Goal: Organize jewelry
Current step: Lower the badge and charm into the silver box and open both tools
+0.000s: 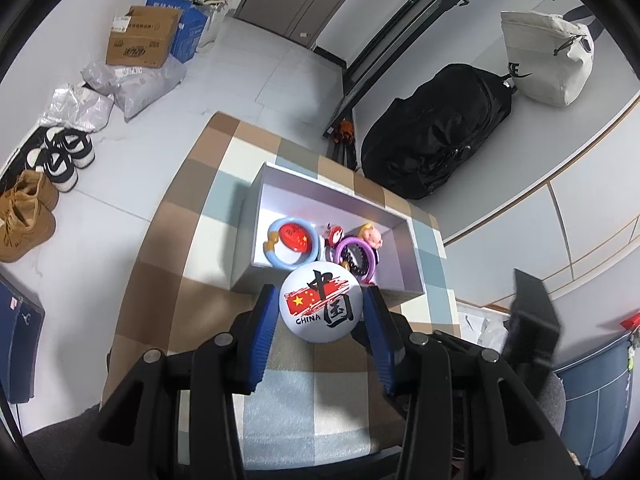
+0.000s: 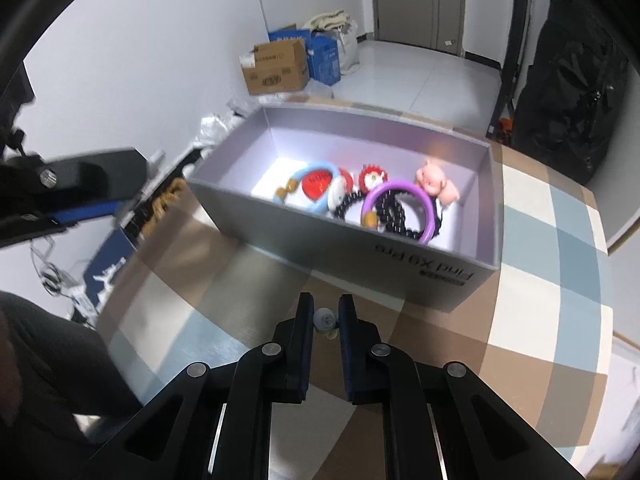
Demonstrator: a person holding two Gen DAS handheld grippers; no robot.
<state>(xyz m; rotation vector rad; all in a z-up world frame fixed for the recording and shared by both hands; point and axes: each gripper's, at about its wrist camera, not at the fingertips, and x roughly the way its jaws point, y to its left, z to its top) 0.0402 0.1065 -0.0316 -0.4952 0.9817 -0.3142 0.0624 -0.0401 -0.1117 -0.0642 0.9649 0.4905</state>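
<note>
In the left wrist view, low in the centre of the frame, the left gripper (image 1: 322,312) clamps a round white badge (image 1: 321,307) by its edges just before the grey box (image 1: 404,294), presumably to drop it in beside the blue ring (image 1: 294,245) and purple ring (image 1: 356,254) already there. In the right wrist view the right gripper (image 2: 325,318) has its jaws pinched on a small grey charm (image 2: 324,319) at lower centre (too blurred to identify), the box above it
</note>
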